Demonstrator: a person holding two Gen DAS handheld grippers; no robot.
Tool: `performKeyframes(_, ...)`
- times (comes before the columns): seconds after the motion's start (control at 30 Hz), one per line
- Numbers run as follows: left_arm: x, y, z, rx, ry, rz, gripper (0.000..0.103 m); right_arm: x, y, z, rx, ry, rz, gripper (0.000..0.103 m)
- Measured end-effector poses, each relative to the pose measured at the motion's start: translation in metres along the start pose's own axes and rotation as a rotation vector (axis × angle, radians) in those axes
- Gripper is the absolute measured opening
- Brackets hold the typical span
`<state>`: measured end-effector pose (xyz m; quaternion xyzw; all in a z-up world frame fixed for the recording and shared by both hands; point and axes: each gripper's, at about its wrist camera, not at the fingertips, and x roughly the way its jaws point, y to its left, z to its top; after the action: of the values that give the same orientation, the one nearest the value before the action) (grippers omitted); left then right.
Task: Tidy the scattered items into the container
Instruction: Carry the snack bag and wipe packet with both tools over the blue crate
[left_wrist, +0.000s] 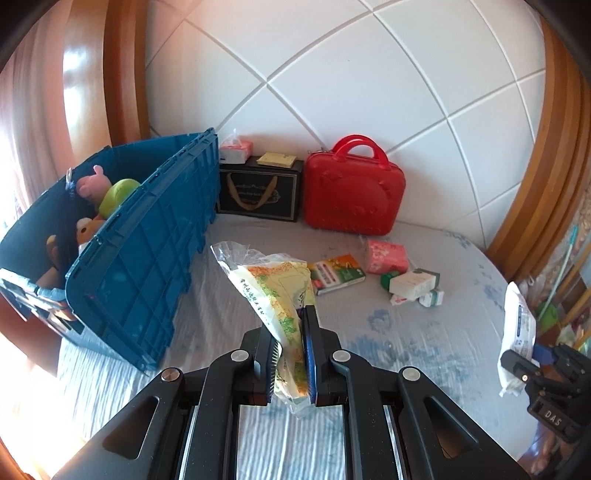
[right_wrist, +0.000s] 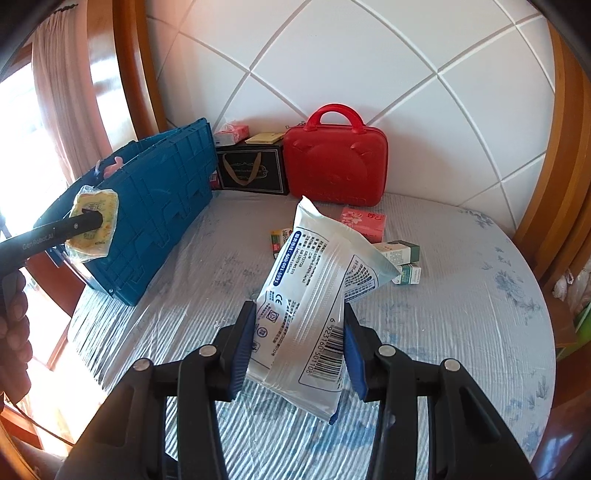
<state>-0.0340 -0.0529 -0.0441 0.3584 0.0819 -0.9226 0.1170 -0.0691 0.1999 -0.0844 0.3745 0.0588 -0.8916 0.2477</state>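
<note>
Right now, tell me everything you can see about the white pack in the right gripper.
The white pack is a soft, glossy plastic pouch, flat and pillow-shaped, with a crimped seal at its top. Blue and black print covers the visible face, including a blue label band and a barcode near the lower end. It is tilted, top leaning away to the left, lifted off the bed sheet. The right gripper is shut on its lower half, one blue pad on each side edge. Nothing else visibly touches it.
</note>
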Motion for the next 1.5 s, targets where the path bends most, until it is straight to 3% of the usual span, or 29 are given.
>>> performKeyframes(0.47,0.005,0.069,0.025,0.010,-0.048,-0.107,0.012,0.014,0.080,0.035,-0.029,-0.019,-0.061,0.043)
performKeyframes(1.17,0.015,0.219,0.085,-0.035,-0.133,-0.142,0.012,0.058,0.229,0.095,-0.089,-0.043,-0.088,0.043)
performKeyframes(1.5,0.014,0.284,0.092,-0.068,-0.159,-0.157,0.012,0.072,0.293,0.127,-0.141,-0.065,-0.072,0.043)
